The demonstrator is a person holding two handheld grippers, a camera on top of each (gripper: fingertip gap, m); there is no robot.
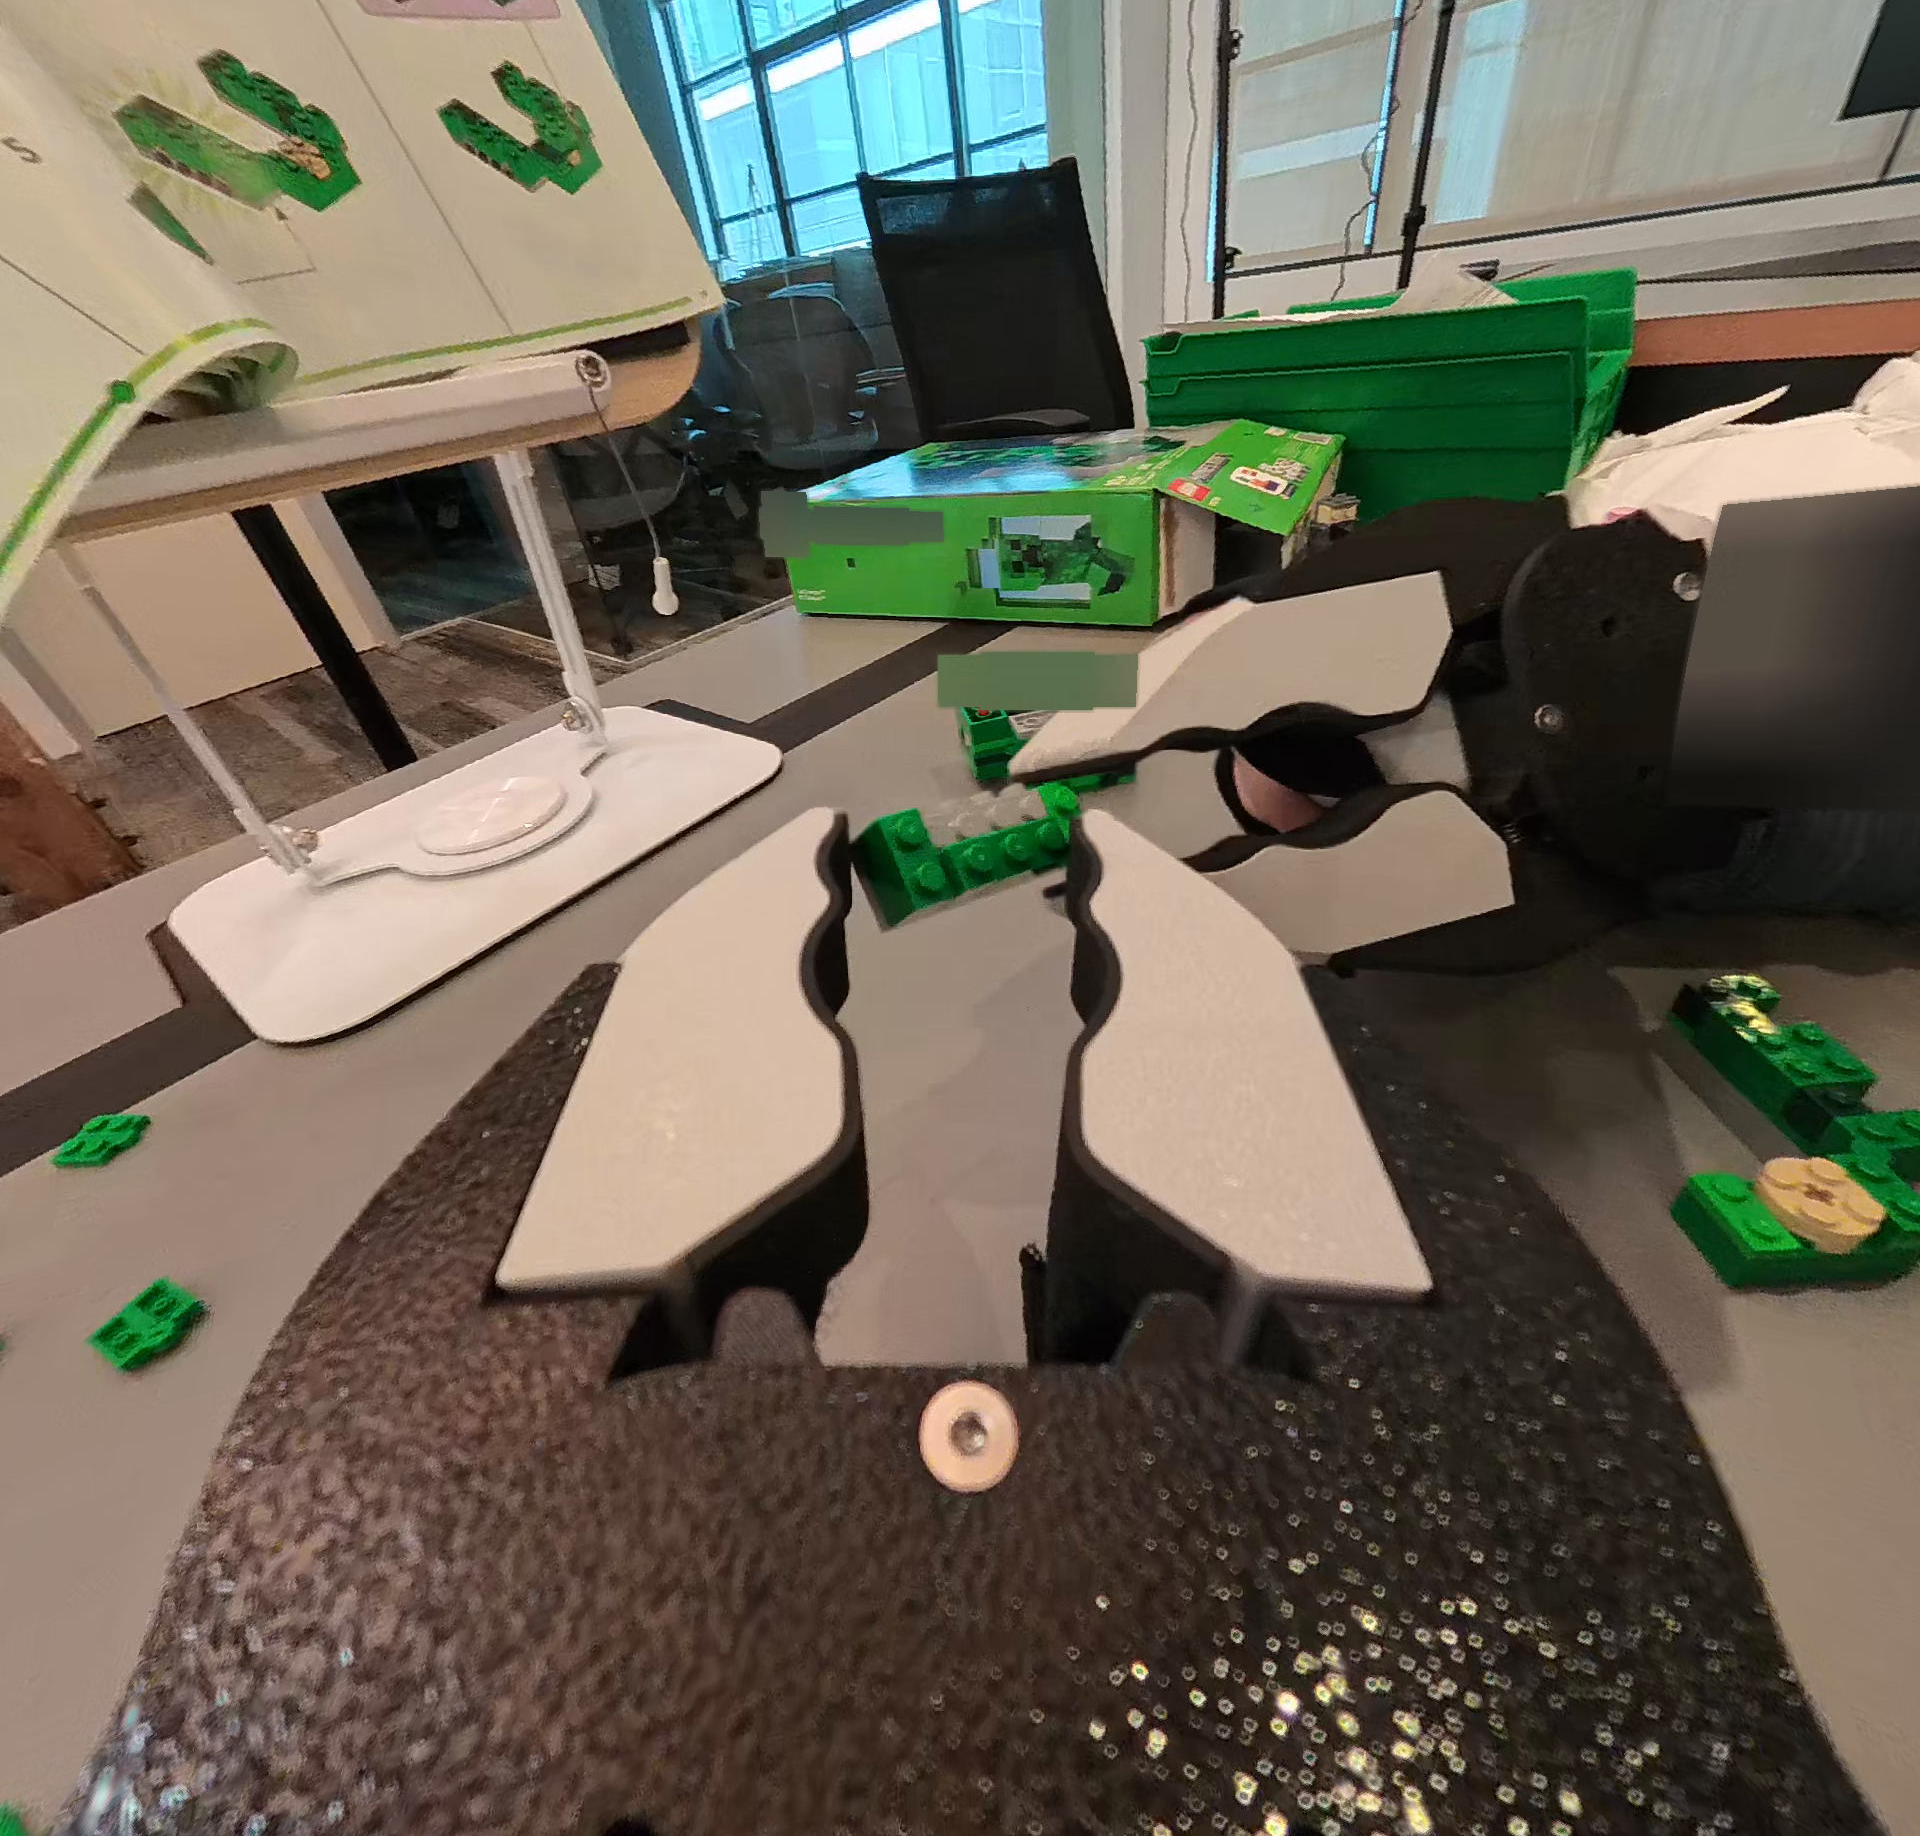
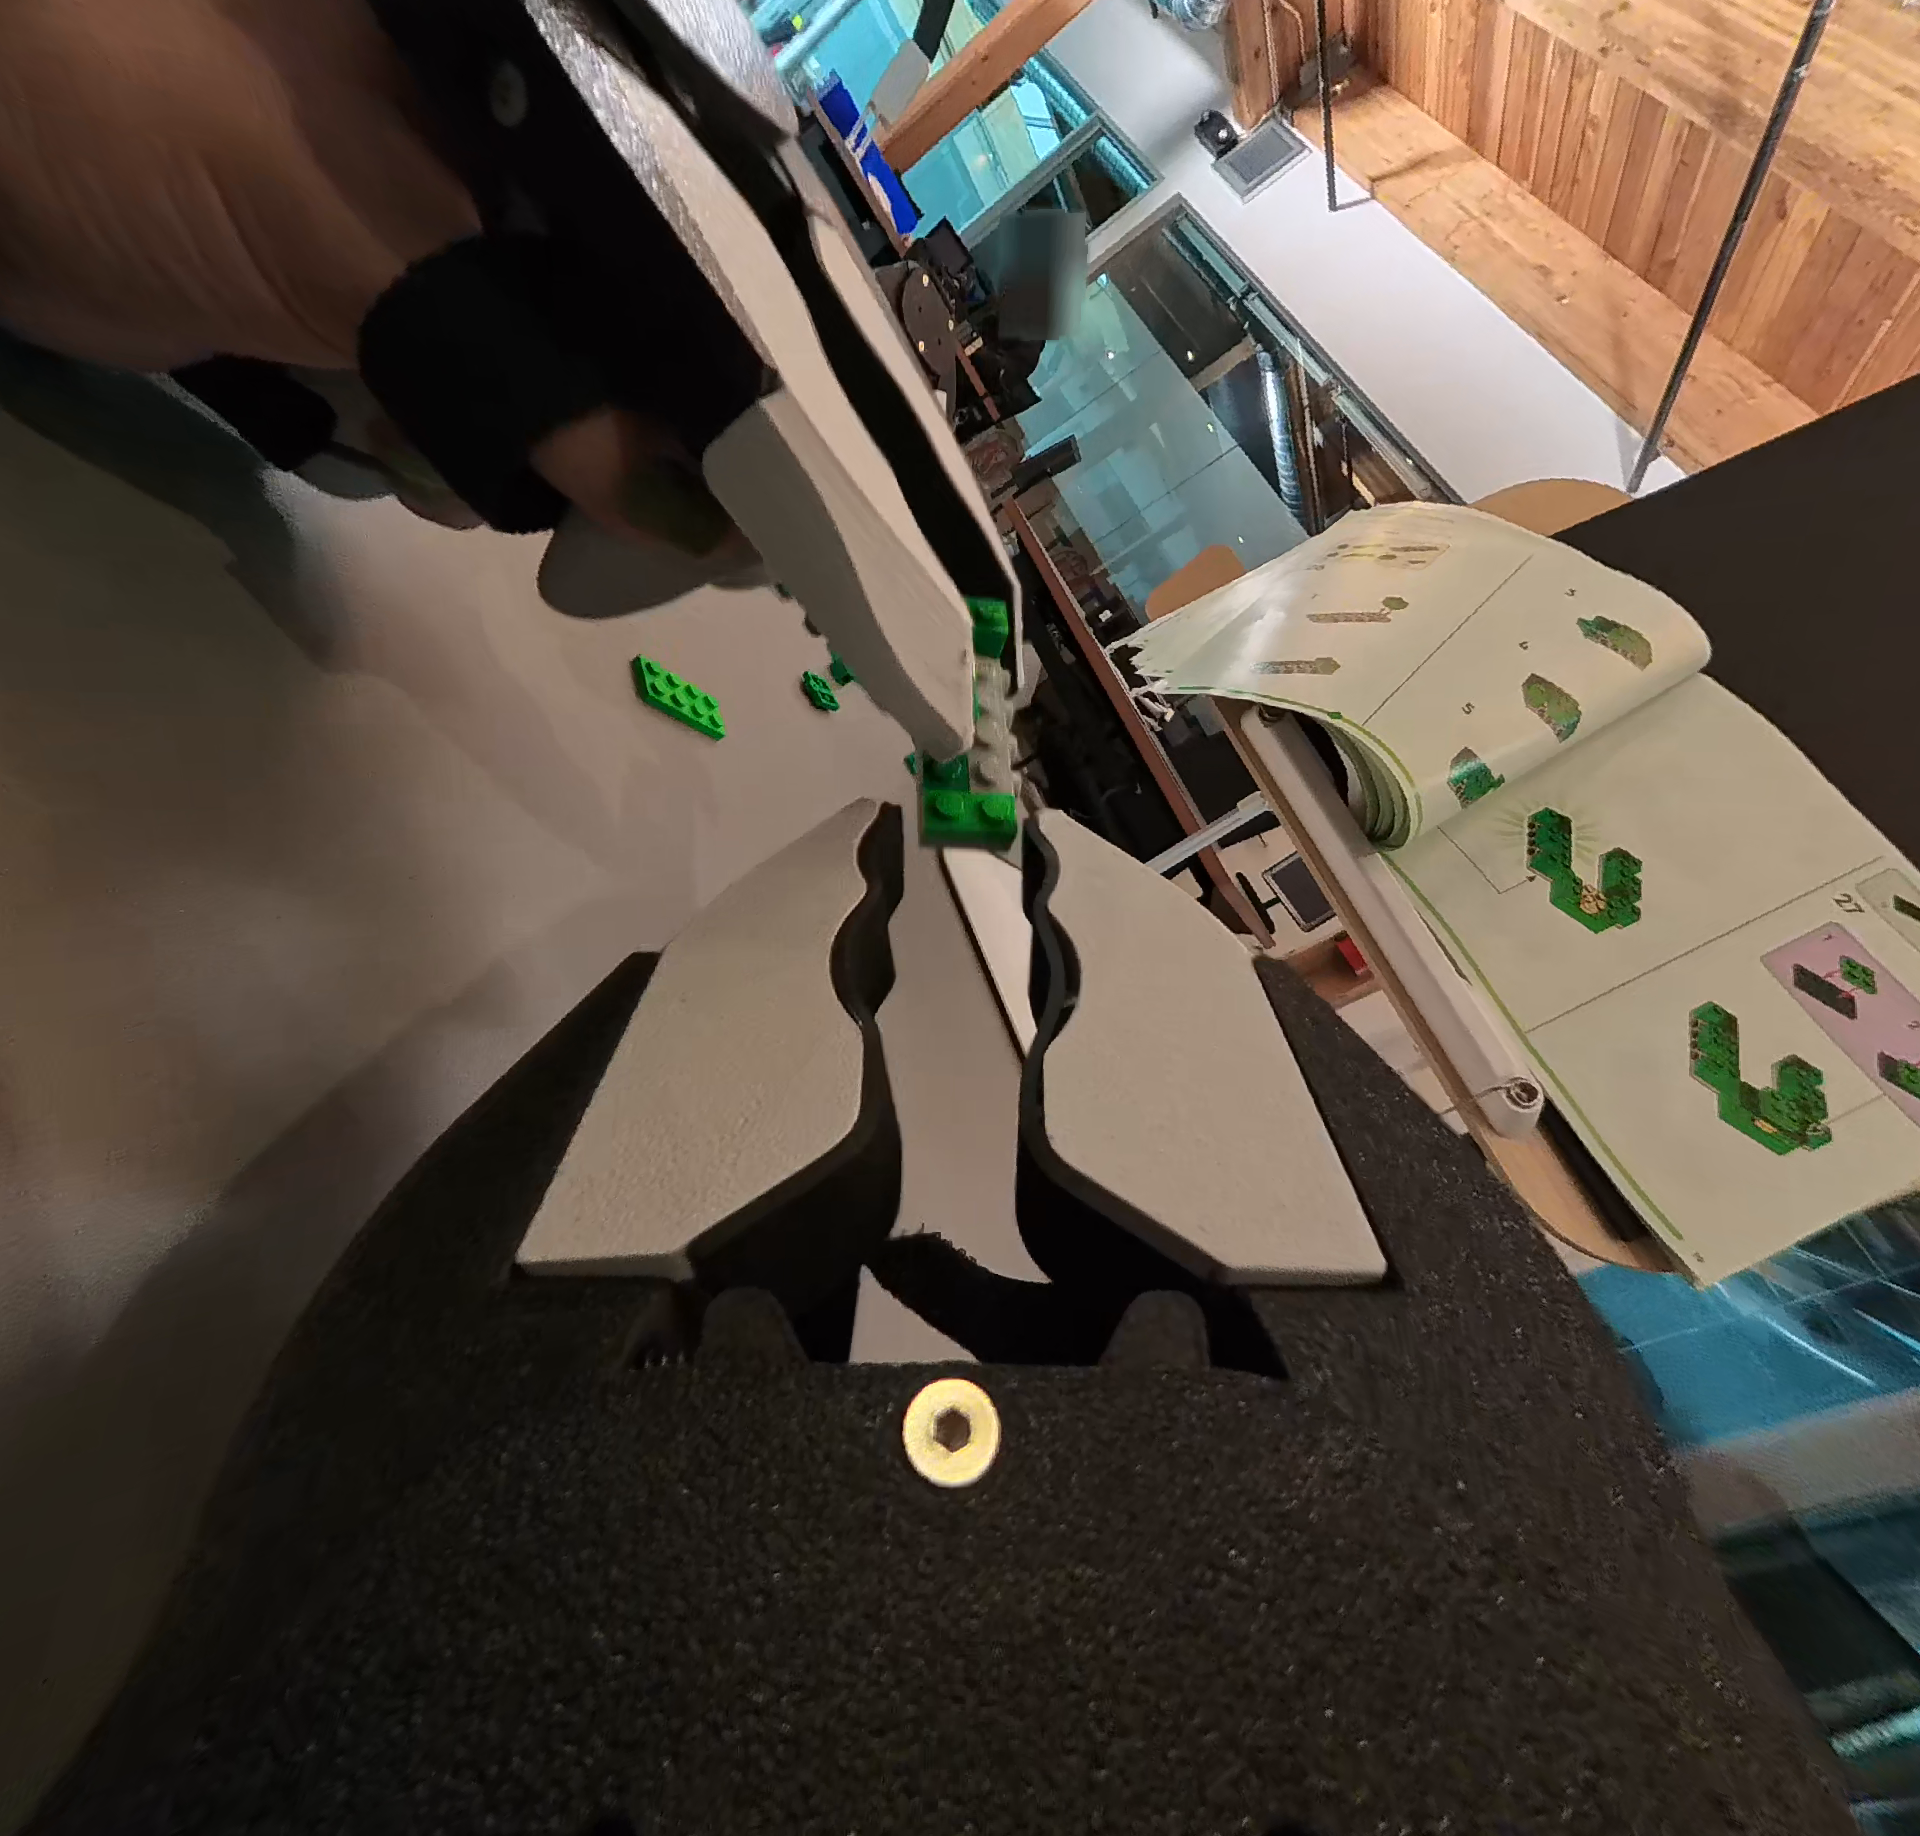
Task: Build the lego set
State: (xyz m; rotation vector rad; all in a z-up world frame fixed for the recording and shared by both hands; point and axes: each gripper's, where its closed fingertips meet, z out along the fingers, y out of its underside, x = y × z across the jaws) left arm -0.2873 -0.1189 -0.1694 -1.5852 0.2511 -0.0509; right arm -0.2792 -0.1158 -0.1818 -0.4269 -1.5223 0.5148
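My left gripper (image 1: 961, 836) is shut on a green brick assembly (image 1: 977, 856) with clear pieces on top, and holds it by its two ends above the grey table. My right gripper (image 2: 961, 832) comes in from the right and its tips close on one end of the same assembly (image 2: 966, 815). The right gripper's upper finger (image 1: 1247, 674) lies over the assembly's far right end. In the right wrist view a finger (image 2: 862, 560) of the left gripper runs along the assembly. A gloved hand (image 2: 499, 373) holds the left gripper.
An open instruction booklet (image 1: 312, 155) rests on a white stand (image 1: 468, 851) at the left. A green box (image 1: 987, 550) and stacked green trays (image 1: 1382, 384) stand behind. A partial build with a tan round piece (image 1: 1818, 1199) lies right. Loose green plates (image 1: 145, 1319) lie left. Less than 4 cm separates the two grippers' tips.
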